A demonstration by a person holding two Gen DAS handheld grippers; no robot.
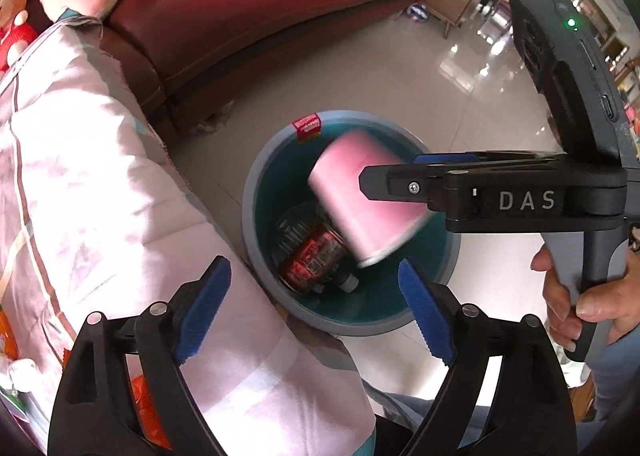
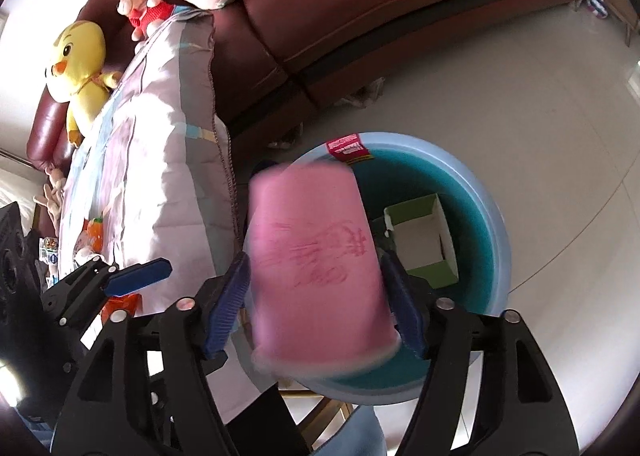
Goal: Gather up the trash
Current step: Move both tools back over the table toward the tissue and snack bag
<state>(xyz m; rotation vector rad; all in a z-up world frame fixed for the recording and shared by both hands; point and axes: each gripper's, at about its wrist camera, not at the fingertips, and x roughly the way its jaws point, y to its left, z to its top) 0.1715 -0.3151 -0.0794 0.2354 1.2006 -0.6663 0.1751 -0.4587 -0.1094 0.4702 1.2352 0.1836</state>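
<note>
1. A pink paper cup [image 2: 316, 256] is seen between the blue pads of the right gripper [image 2: 316, 288], blurred by motion and tilted; whether the pads press on it or stand just clear of it cannot be told.
2. In the left wrist view the same cup [image 1: 360, 200] is seen over the open mouth of a blue trash bin [image 1: 256, 160], beside the tip of the right gripper [image 1: 372, 184].
3. The left gripper [image 1: 316, 308] is held with its fingers wide apart and nothing between them, near the bin's rim.
4. Inside the bin a red drink can [image 1: 316, 256] and a clear plastic bottle [image 1: 292, 228] are seen lying together; an open green-and-white carton [image 2: 424, 240] is shown in the right wrist view.
5. The bin stands on a pale tiled floor [image 1: 400, 68], beside a quilted pink-and-white blanket [image 1: 100, 184] and near a dark red leather sofa [image 1: 240, 16].
</note>
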